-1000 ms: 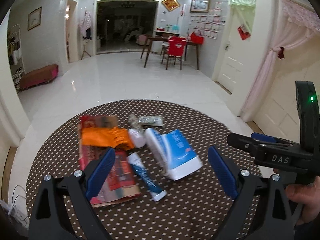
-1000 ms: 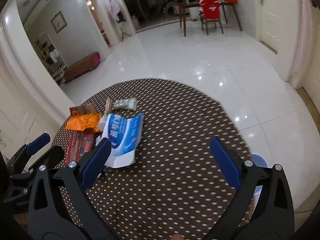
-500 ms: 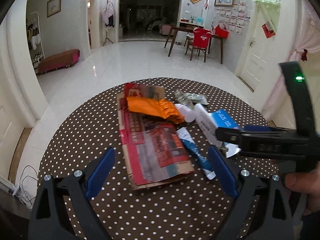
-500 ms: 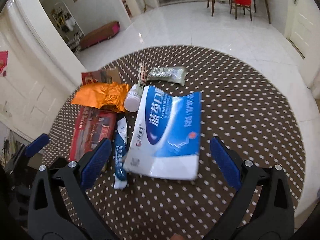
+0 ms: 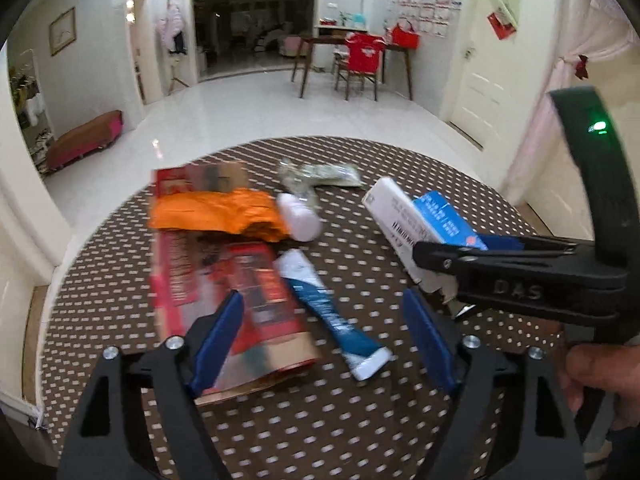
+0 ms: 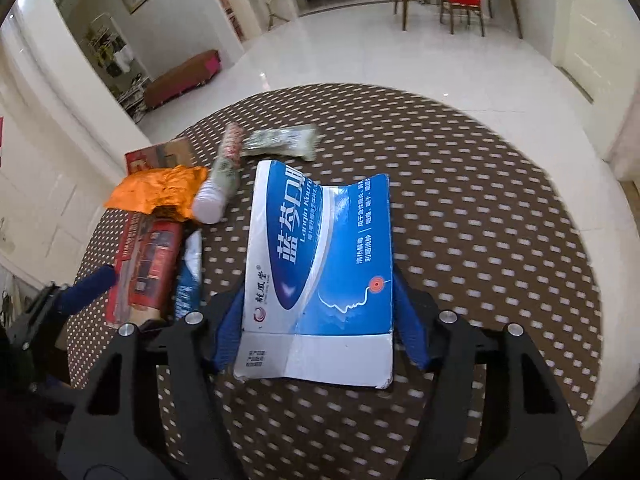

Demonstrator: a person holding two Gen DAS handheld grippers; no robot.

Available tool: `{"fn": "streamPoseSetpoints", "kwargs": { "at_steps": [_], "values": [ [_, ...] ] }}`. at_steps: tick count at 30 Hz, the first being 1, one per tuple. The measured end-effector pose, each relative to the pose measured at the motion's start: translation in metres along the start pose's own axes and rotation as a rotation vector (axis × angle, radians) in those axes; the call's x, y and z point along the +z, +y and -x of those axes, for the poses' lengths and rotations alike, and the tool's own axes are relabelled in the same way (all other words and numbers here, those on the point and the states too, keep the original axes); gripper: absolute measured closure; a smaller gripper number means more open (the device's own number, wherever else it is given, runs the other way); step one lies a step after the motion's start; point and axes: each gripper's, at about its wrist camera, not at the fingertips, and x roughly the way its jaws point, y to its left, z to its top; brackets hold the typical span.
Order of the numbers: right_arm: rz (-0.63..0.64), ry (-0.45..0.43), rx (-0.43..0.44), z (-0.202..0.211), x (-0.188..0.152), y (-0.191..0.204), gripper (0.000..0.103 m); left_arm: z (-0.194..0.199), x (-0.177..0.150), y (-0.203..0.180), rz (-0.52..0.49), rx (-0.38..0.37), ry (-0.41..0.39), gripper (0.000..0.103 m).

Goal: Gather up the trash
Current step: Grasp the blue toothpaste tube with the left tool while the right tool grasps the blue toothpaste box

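box (image 6: 320,272) lies flat on the table (image 6: 500,240), long axis running away from the right gripper (image 6: 320,316). its jaws straddle the near end, just closing in, pads at both edges, squeeze unclear. left gripper (image 5: 324,332), beside the box, open over a tube (image 5: 332,312).

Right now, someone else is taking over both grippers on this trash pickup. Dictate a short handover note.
Right hand-held gripper: jaws have just been closing around the blue and white box; its pads sit at the box's edges, a firm grip is not certain.
Left hand-held gripper: open, jaws also just narrowing, over the red carton and blue tube, holding nothing.
Still lying on the dotted table: orange wrapper, small white bottle, clear wrapper.
Done: nothing collected yet.
Left: every item; no bin is in view.
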Motion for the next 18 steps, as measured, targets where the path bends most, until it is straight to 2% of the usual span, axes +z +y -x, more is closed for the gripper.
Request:
{"fn": "streamPoseSetpoints", "kwargs": {
  "at_steps": [3, 6, 12, 15, 16, 17, 18],
  "values": [
    [-0.02, -0.012, -0.005, 0.012, -0.004, -0.015, 0.039, -0.016, -0.001, -0.011, -0.013, 0.003, 0.024, 0.027],
    [-0.025, -0.018, -0.005, 0.019, -0.005, -0.025, 0.038, -0.025, -0.005, -0.018, -0.039, 0.042, 0.031, 0.027],
    [-0.023, -0.02, 0.011, 0.021, -0.009, -0.027, 0.038, -0.021, -0.012, -0.013, -0.069, 0.067, 0.039, 0.031],
    [-0.027, -0.02, 0.022, 0.02, -0.01, -0.026, 0.038, -0.018, -0.012, -0.01, -0.069, 0.053, 0.046, 0.032],
    [-0.029, -0.02, 0.023, 0.019, -0.009, -0.026, 0.038, -0.018, -0.01, -0.012, -0.072, 0.044, 0.048, 0.035],
    [-0.035, -0.022, 0.026, 0.019, -0.01, -0.026, 0.038, -0.02, -0.008, -0.015, -0.072, 0.01, 0.067, 0.045],
    [-0.041, -0.025, 0.028, 0.02, -0.01, -0.027, 0.038, -0.023, -0.005, -0.012, -0.064, -0.02, 0.085, 0.051]
  ]
}}
